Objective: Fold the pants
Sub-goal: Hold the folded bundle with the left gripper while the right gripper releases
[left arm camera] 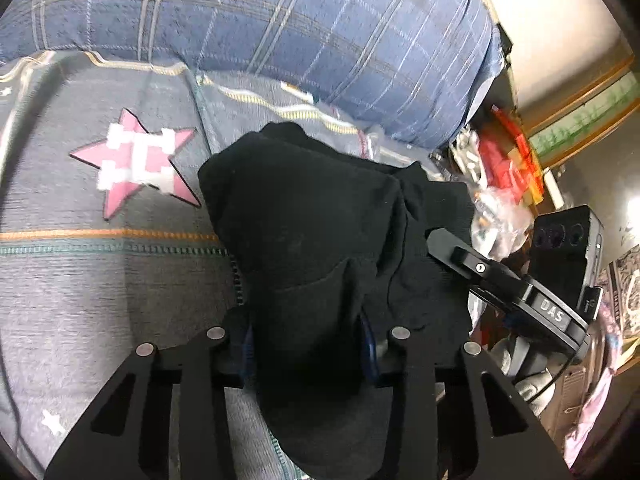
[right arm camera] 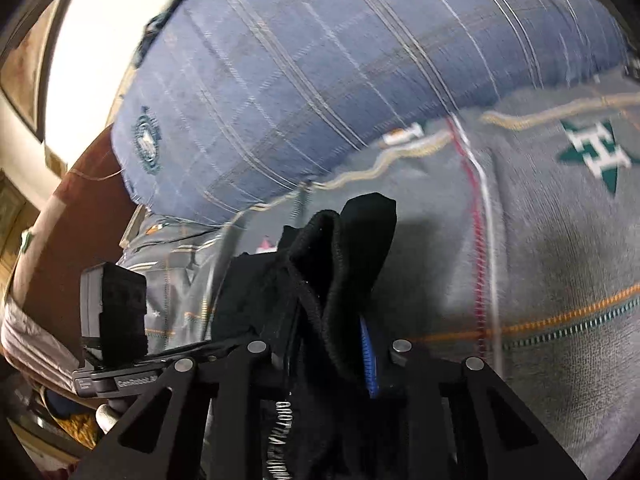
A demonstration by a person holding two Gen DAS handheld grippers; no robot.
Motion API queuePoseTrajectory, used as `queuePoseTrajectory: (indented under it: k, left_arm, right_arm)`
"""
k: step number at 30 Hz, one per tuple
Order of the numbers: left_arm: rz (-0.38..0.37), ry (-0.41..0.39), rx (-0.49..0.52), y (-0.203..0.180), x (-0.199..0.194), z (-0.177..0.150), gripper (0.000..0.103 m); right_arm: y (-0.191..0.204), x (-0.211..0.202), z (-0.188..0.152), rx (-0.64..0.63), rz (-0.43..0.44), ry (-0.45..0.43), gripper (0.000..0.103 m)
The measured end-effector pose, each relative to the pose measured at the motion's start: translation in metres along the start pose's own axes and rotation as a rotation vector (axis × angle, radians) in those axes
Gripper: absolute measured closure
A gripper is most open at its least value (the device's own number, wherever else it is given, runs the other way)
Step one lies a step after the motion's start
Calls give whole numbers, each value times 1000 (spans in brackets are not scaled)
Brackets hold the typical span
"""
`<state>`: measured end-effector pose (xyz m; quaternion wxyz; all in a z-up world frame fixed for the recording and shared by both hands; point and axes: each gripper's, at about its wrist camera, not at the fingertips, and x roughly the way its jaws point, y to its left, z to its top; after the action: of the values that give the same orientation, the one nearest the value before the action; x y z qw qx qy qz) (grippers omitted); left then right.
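The black pants (left arm camera: 320,216) hang bunched above a grey patterned bedspread (left arm camera: 100,264). My left gripper (left arm camera: 308,352) is shut on a thick fold of the black cloth, which fills the gap between its blue pads. The right gripper's body shows at the right of the left wrist view (left arm camera: 520,292), close beside the cloth. In the right wrist view my right gripper (right arm camera: 332,356) is shut on the pants' ribbed waistband (right arm camera: 332,264), which bunches up between the fingers; one blue pad (right arm camera: 368,360) shows. The left gripper's body (right arm camera: 112,304) is at the left.
A large blue plaid pillow (left arm camera: 300,32) lies along the back of the bed, also in the right wrist view (right arm camera: 320,72). A pink star (left arm camera: 136,160) and a green star (right arm camera: 596,152) mark the bedspread. Red packets and plastic clutter (left arm camera: 504,168) lie off the bed's right edge.
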<state>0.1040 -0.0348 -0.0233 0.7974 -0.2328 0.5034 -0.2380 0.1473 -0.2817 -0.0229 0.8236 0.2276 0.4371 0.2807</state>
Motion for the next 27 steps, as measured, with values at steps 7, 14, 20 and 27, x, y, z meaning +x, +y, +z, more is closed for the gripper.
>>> queuePoseTrajectory:
  k: [7, 14, 20, 27]
  left_arm:
    - [4, -111, -48, 26, -51, 25, 66]
    - [180, -103, -109, 72, -42, 74, 65]
    - [206, 5, -229, 117, -13, 82, 59]
    - [186, -138, -171, 91, -57, 69, 59]
  right_arm:
    - [44, 14, 25, -19, 103, -4, 78]
    - [51, 97, 48, 14, 84, 36, 78]
    - [34, 146, 50, 11, -106, 104, 71]
    - [57, 78, 46, -31, 22, -37, 71]
